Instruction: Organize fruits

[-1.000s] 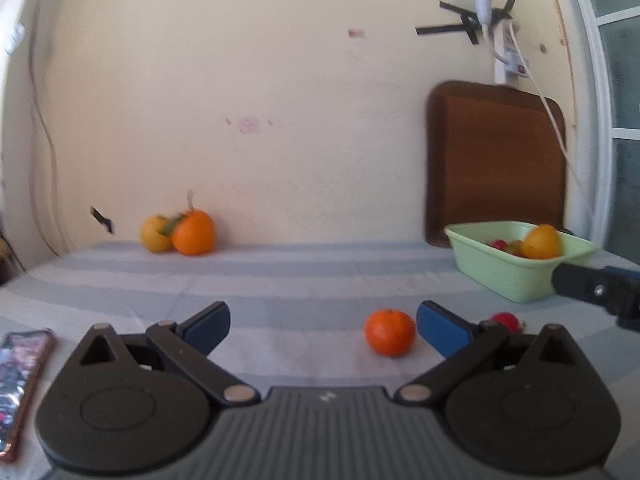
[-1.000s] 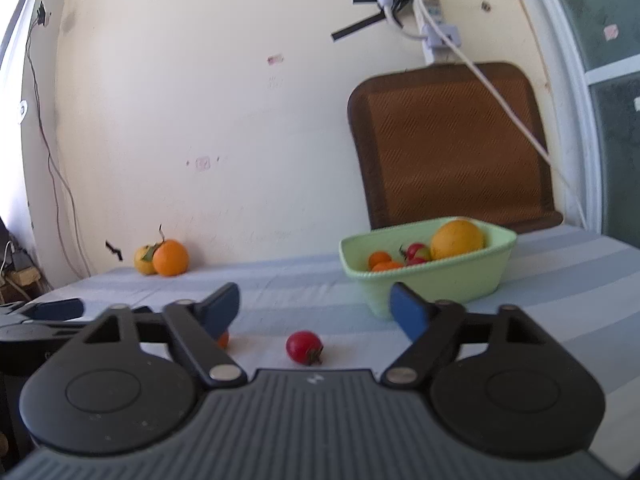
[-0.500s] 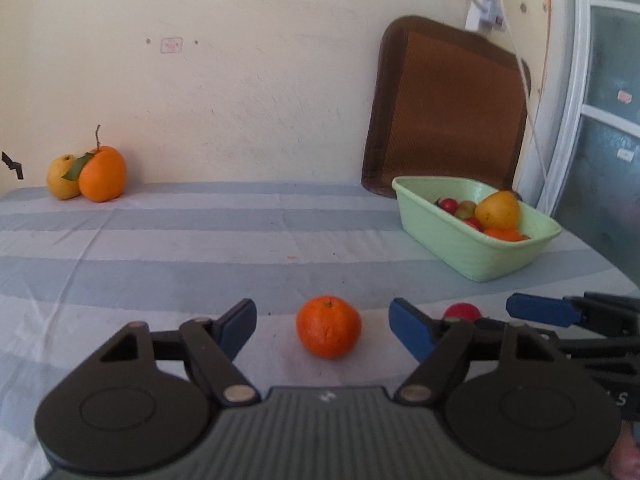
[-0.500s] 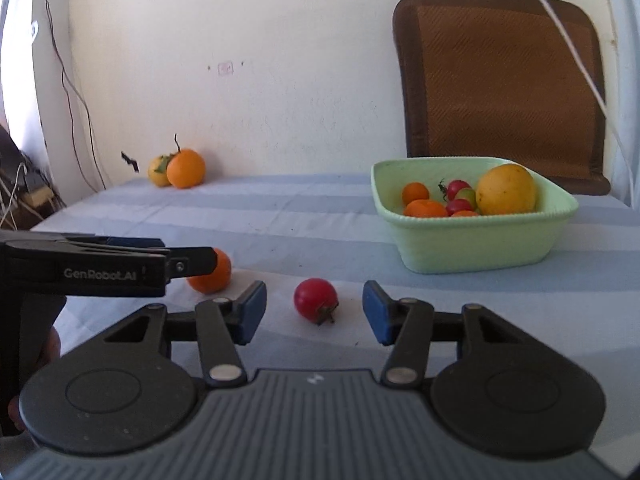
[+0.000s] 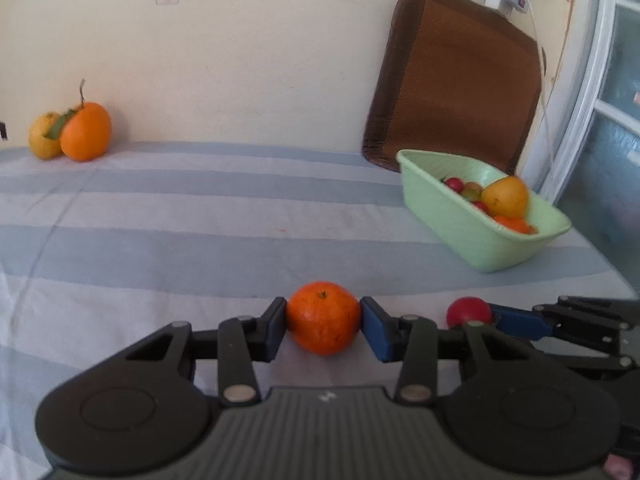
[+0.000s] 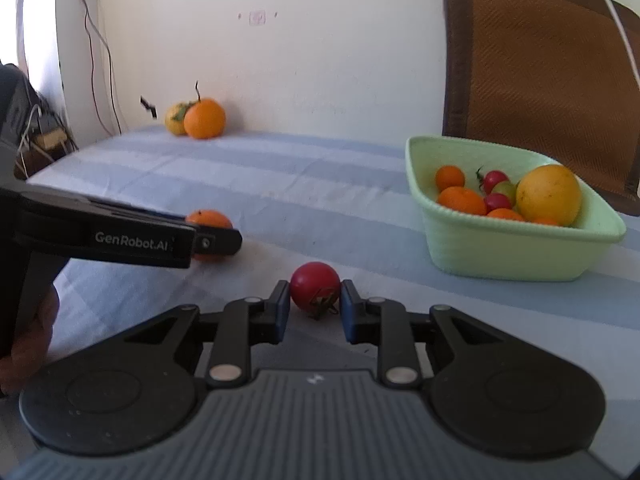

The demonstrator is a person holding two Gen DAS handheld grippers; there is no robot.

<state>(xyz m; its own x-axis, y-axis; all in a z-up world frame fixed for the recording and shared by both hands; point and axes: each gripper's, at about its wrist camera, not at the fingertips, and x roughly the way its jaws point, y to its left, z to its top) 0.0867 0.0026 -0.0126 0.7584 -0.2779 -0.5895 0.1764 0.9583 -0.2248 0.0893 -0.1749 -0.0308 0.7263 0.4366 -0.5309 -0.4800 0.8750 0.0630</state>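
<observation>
A small orange tangerine (image 5: pixel 323 318) lies on the striped tablecloth between the blue pads of my left gripper (image 5: pixel 323 322). Its jaws are closing and both pads touch the fruit's sides. A red cherry tomato (image 6: pixel 315 285) with a dark stalk sits between the pads of my right gripper (image 6: pixel 314 302), whose jaws are closing too, with both pads against it. From the right wrist view the left gripper (image 6: pixel 218 240) comes in from the left and hides most of the tangerine (image 6: pixel 210 218). The pale green bowl (image 6: pixel 500 252) at the right holds several fruits.
An orange (image 5: pixel 85 132) and a yellow fruit (image 5: pixel 42 136) rest by the wall at the back left. A brown mat (image 5: pixel 456 80) leans on the wall behind the bowl (image 5: pixel 452 216). A hand (image 6: pixel 28 344) holds the left gripper.
Both grippers moved forward and tilted down over their fruits. Their jaws went from wide open to closed against the tangerine and the tomato.
</observation>
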